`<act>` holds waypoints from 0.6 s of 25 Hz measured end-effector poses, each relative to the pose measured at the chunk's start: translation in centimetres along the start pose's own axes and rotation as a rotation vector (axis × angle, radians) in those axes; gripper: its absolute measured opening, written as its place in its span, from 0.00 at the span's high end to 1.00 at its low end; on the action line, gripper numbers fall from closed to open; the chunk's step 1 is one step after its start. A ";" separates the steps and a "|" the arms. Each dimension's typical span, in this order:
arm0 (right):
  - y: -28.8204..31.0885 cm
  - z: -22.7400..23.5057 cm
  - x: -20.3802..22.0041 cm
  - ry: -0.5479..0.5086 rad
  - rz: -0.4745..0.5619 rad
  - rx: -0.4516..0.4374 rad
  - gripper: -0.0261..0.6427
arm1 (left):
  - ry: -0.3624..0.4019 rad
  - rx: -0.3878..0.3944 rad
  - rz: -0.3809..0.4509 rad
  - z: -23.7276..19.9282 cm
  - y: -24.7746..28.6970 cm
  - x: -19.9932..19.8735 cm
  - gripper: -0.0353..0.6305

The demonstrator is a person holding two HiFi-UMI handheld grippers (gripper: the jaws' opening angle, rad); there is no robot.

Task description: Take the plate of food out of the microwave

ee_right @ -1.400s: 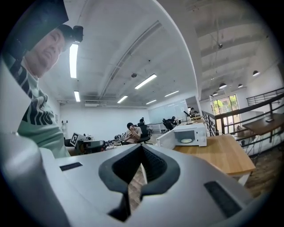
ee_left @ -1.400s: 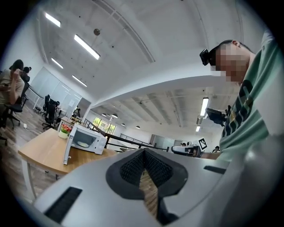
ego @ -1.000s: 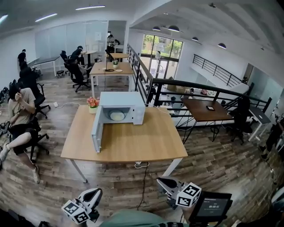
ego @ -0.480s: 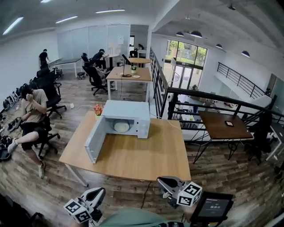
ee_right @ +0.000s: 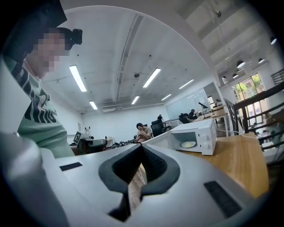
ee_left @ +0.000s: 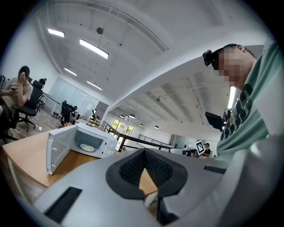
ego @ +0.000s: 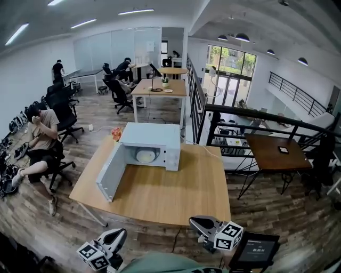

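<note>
Wood floor [ego: 272, 216]; white walls [ego: 26, 69]; strip lights [ego: 136, 11]

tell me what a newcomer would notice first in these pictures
The white microwave stands at the far side of the wooden table, its door swung wide open and a plate of food inside. Nearer, the left gripper and right gripper hang shut and empty, short of the table.
</note>
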State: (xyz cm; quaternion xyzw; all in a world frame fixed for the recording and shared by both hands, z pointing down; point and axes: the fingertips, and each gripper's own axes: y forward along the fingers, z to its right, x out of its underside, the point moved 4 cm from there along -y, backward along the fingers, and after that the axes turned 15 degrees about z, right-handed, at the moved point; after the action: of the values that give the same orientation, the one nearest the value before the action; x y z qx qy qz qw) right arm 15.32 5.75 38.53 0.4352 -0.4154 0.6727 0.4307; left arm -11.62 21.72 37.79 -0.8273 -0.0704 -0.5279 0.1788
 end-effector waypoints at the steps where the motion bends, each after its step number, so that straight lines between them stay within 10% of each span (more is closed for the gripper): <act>1: 0.2 0.4 0.0 0.002 -0.003 0.014 0.95 | -0.007 0.008 0.000 -0.5 0.4 0.0 0.96; 15: 13.6 1.5 -2.3 -0.119 0.027 0.210 0.95 | -0.012 0.298 -0.006 -16.0 8.0 -6.5 0.96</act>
State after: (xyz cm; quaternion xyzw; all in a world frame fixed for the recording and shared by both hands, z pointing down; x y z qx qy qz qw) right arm 3.47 -0.04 34.24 0.5113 -0.3734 0.6912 0.3484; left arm -25.50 8.86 36.25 -0.7946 -0.1517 -0.5070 0.2975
